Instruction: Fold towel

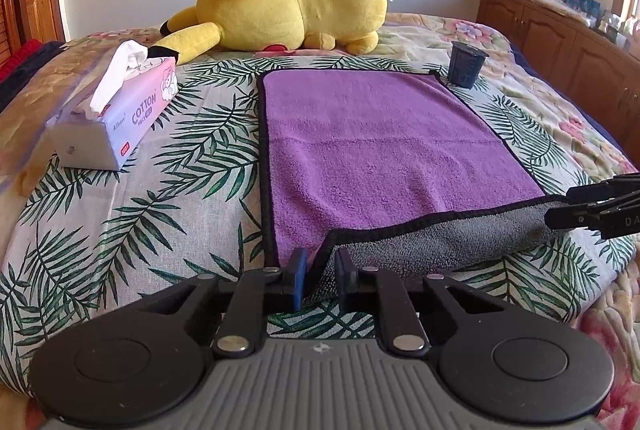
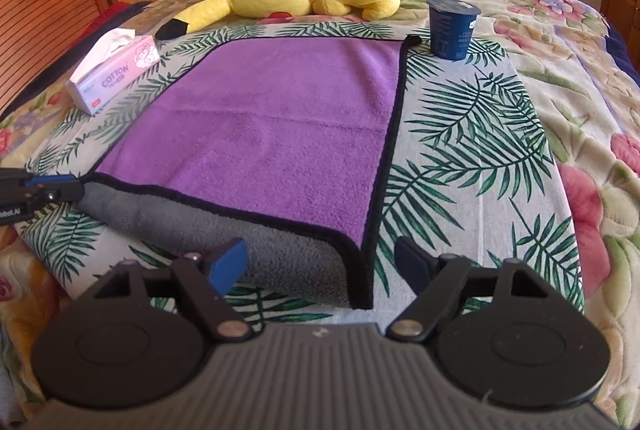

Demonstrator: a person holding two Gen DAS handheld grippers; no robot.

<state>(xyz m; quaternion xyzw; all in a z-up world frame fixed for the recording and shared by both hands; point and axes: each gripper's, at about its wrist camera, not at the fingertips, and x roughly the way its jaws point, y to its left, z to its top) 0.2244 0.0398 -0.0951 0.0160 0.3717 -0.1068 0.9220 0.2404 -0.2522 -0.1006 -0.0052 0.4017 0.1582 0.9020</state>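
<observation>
Purple on top and grey underneath, the towel (image 1: 372,145) lies spread on the palm-leaf cloth (image 1: 140,213) that covers the bed, and its near hem is already lifted and rolled toward you so the grey backing shows along the whole front. Black binding runs round every edge. The far hem lies flat and straight just short of the yellow plush toy (image 1: 296,1). The far right corner sits just beside the dark blue cup (image 2: 452,29), and you cannot tell from either view whether they touch. On the left side you have a broad strip of leaf-print cloth between the towel's edge and the tissue pack (image 1: 116,113), which stands well apart. On the right side the cloth is bare from the cup down to the near corner.

Your left gripper (image 1: 322,280) sits low at the near left corner, pointing along the bed. Its blue-padded fingers stand a narrow gap apart with the black-bound corner passing between them; the pads look apart from the fabric, though the view does not settle whether they pinch it.

Your right gripper (image 2: 322,264) hovers at the near right corner, fingers spread wide. The left pad lies against the grey roll, the right one over bare cloth, and the turned-up corner stands between them, ungripped. Both tools are level with each other across the front hem.
</observation>
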